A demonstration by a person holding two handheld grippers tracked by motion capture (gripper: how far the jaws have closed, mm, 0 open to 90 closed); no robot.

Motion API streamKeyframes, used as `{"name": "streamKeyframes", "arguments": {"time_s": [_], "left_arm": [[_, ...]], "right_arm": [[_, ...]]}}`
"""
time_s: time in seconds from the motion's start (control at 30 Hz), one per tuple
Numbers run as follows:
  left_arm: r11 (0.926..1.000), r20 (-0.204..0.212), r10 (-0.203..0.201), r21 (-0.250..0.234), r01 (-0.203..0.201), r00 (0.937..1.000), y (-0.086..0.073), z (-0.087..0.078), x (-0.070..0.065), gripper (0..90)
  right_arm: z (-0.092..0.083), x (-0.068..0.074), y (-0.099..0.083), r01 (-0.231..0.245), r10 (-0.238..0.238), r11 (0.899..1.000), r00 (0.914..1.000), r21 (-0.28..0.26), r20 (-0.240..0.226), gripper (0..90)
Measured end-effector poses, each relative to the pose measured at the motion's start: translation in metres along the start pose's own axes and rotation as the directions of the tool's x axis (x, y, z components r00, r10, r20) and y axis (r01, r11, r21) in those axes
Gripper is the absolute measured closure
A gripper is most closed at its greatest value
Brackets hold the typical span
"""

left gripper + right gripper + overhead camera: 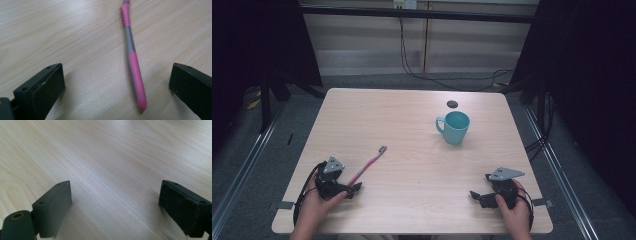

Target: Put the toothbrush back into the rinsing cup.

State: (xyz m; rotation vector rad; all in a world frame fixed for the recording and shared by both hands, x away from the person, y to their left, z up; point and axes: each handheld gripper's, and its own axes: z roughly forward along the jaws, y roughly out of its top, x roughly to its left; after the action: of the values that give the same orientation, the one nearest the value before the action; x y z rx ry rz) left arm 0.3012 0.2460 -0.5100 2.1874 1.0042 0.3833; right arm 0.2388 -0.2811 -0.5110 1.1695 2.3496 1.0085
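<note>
A pink toothbrush [367,165] is being seen lying flat on the table [412,200], near the left front part of it, with its bristle head pointing away from the person and toward the middle of the table. The left gripper [354,189] is being held low at the near end of the handle, by the left hand [314,202], and its jaws are standing wide apart. In the left gripper view the toothbrush [132,60] is being shown between the two black jaws, closer to the right one, and it is not being touched by either of them; the rounded pink end of the handle is lying nearest to the camera and the grey middle part is running up toward the head. The right gripper [476,196] is being held by the right hand [514,212] at the right front part of the table, well apart from the toothbrush. Its jaws are also being kept apart, and in the right gripper view nothing except bare wood is lying between them. A teal mug [454,127] is standing upright farther back on the right half of the table, with its handle turned to the left, well apart from both grippers. Just behind the mug a small dark round spot [452,104] is being seen on the table; what it is cannot be told.
</note>
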Motion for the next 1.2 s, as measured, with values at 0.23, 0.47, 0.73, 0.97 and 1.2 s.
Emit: {"name": "streamKeyframes", "arguments": {"time_s": [0.23,0.47,0.73,0.97,1.2], "left_arm": [[1.0000,-0.011,-0.006,-0.001,0.006,0.9999,0.001,0.000,-0.001,0.0],[0.9952,-0.022,-0.021,0.095,0.023,0.9995,0.013,0.001,-0.003,2.4],[0.9765,-0.004,-0.005,0.215,0.006,1.0000,0.032,0.000,-0.003,19.6],[0.9621,0.015,0.009,0.273,-0.013,0.9998,0.045,0.005,-0.003,20.0],[0.9498,0.015,-0.003,0.313,-0.002,0.9999,0.055,0.008,-0.001,24.3]], "right_arm": [[0.000,0.000,0.000,0.000,0.000,1.000,1.0000,0.000,0.000,10.6],[0.000,0.000,0.000,0.000,0.000,1.000,1.0000,0.000,0.000,10.6],[0.000,0.000,0.000,0.000,0.000,1.000,1.0000,0.000,0.000,10.6],[0.000,0.000,0.000,-0.001,0.001,1.000,1.0000,0.000,0.000,10.6],[0.000,0.000,0.000,0.000,0.000,1.000,1.0000,0.000,-0.002,10.6]]}}
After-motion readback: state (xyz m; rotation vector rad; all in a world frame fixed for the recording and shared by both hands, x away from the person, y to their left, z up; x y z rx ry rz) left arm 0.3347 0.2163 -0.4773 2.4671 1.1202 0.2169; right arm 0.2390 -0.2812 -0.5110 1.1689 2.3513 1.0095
